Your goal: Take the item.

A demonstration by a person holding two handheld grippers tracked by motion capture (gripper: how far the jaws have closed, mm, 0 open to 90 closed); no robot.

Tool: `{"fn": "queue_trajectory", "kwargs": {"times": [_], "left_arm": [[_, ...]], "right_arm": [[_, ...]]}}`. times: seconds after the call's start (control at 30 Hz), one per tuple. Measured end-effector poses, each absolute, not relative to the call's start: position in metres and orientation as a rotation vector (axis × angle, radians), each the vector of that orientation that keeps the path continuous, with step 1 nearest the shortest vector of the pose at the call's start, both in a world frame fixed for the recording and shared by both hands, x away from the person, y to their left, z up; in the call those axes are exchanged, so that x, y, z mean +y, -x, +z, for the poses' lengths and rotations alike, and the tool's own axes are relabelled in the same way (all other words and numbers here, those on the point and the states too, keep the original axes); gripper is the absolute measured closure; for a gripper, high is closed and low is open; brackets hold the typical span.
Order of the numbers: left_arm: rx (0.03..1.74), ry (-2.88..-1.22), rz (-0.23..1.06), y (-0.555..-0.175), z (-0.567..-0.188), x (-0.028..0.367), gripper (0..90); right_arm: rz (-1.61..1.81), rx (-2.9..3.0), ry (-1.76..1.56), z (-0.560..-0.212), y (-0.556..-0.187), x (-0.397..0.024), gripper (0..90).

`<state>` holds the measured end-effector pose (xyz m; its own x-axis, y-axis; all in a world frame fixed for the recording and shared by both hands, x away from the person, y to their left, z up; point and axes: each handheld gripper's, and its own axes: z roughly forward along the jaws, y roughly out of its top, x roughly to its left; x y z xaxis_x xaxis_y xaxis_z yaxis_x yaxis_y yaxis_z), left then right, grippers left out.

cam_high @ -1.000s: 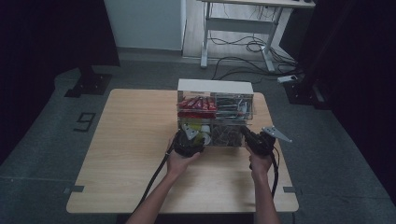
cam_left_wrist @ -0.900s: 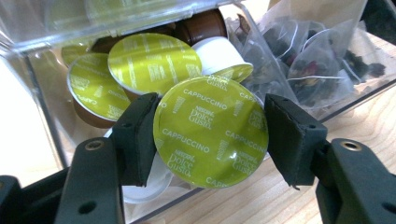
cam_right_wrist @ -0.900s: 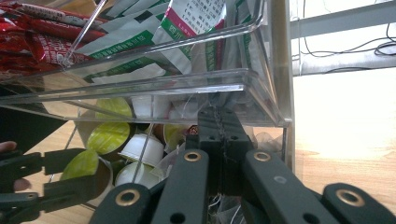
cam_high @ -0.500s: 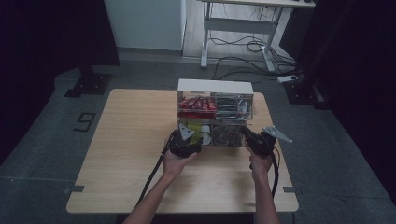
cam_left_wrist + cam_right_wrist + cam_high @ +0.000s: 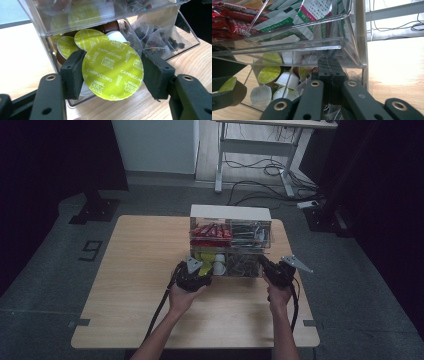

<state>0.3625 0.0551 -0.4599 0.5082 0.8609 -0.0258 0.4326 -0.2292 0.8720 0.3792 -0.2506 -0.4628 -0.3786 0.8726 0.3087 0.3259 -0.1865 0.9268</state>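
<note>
Green foil, printed with the word cappuccino, is facing me on the coffee capsule (image 5: 113, 70) that my left gripper (image 5: 112, 72) is clamping by its rim, one pad on each side of the lid. It is hanging just in front of the open lower bin of the clear organizer (image 5: 230, 245), where more capsules (image 5: 75, 43) are lying behind it. I am judging it light and fairly stiff, but the thin plastic cup could dent and the foil could puncture, so I am squeezing only across the rigid flange, never on the lid face. Its smooth edge may be slipping if I tilt it, so I am keeping it level. My right gripper (image 5: 329, 72) is clenched, its jaws pressed together against the organizer's lower right bin, beside the tea bags (image 5: 160, 37), apparently steadying it.
</note>
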Motion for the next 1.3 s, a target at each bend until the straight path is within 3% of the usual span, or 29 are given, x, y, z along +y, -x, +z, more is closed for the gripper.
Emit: {"fn": "queue_trajectory", "kwargs": {"times": [1.3], "left_arm": [[1.164,-1.818,0.631,-0.349,-0.463,0.107,38.4]], "right_arm": [[1.587,1.626,-1.388,-0.464,-0.379,-0.251,89.2]]}}
